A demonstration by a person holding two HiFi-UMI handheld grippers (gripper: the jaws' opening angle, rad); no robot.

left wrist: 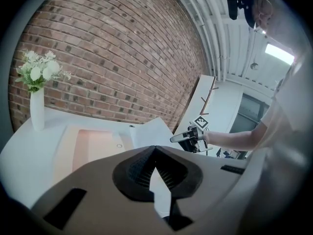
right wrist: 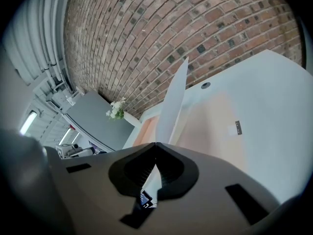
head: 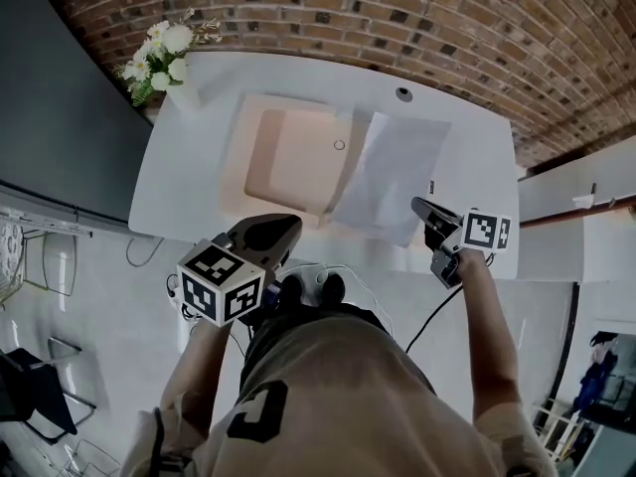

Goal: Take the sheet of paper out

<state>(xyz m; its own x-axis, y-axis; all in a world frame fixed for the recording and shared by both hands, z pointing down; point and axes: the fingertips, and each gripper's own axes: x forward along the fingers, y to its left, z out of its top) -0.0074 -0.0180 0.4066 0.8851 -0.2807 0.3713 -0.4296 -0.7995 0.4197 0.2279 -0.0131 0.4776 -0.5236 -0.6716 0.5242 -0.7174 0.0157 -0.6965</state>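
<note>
Now — thin rectangular sheet of paper [head: 390,175] | right gripper [head: 420,207] pinching edge

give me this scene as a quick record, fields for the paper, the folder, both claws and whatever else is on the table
table: white, against a brick wall
folder: peach, flat, mid table
sheet: white, right of the folder, raised at its near corner, left edge over the folder's right edge
right claw: shut on the sheet's near corner
left claw: shut, empty, at the table's near edge
vase: white, white flowers, far left corner
</note>
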